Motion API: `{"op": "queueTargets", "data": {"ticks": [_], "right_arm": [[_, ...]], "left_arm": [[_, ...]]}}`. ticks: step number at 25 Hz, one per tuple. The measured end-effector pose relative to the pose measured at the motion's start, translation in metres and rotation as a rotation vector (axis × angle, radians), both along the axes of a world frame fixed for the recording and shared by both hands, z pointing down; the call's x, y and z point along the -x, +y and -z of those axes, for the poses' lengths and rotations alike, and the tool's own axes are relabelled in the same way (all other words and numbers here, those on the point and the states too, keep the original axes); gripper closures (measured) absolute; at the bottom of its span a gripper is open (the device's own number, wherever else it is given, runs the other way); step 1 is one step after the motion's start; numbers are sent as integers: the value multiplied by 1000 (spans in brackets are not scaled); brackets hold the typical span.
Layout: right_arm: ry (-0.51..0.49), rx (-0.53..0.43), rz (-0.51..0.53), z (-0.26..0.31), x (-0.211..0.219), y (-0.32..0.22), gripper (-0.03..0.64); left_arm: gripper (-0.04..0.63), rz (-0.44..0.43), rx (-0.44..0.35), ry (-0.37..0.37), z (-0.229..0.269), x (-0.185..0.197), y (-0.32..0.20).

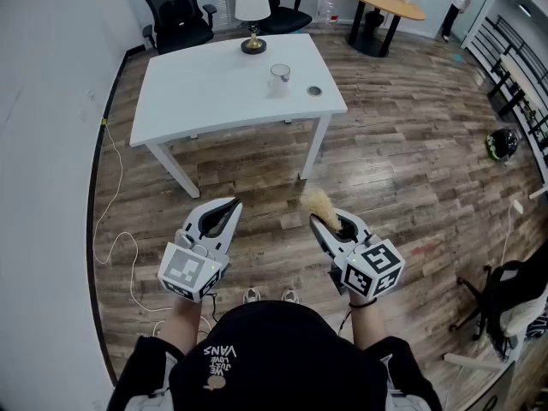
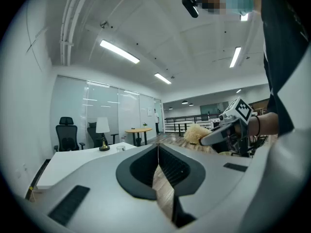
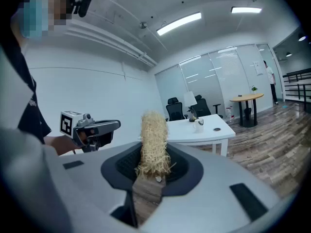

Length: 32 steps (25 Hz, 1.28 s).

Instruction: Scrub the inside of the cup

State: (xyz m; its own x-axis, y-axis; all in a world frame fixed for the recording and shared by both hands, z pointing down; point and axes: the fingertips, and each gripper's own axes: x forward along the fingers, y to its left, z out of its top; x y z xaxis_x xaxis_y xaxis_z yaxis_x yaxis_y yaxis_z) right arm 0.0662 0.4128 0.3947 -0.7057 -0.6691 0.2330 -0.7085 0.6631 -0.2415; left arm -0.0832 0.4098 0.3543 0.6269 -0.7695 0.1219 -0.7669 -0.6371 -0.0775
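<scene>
A clear glass cup (image 1: 279,80) stands on the white table (image 1: 205,92) far ahead of me; the cup (image 3: 199,122) also shows small in the right gripper view and the cup (image 2: 120,148) tiny in the left gripper view. My right gripper (image 1: 318,219) is shut on a straw-coloured loofah scrubber (image 1: 318,203), which sticks up between the jaws as the scrubber (image 3: 153,144). My left gripper (image 1: 232,205) is shut with nothing in it. Both grippers are held low over the floor, well short of the table.
A lamp (image 1: 252,15) with a white shade and a small round lid (image 1: 314,91) share the table. Black office chairs (image 1: 177,11) stand behind it, a round wooden table (image 1: 381,2) beyond. A white cable (image 1: 116,247) lies on the wooden floor at left.
</scene>
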Motion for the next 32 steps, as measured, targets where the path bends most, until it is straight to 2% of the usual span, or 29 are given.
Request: {"op": "queueTargets", "data": {"ticks": [11,15,21,28,32], "right_arm": [[3,3,-14,0,12,-2,514],[-49,8,-17,4,20,0,515],[-54,-1,-87,2,27,5,514],[-60,0,-199,-7,26,3,514],[-61,-1,-199,-10,26,-21,515]], "left_arm": [[581,-20,6,19,-4,12,-5],[581,-36,9,25,-7,19,-6],[581,-77,15,22,-16,35,-5],[581,-112,28,63,-24,49,-16],[581,-125,31,67,-27,49,-37]]}}
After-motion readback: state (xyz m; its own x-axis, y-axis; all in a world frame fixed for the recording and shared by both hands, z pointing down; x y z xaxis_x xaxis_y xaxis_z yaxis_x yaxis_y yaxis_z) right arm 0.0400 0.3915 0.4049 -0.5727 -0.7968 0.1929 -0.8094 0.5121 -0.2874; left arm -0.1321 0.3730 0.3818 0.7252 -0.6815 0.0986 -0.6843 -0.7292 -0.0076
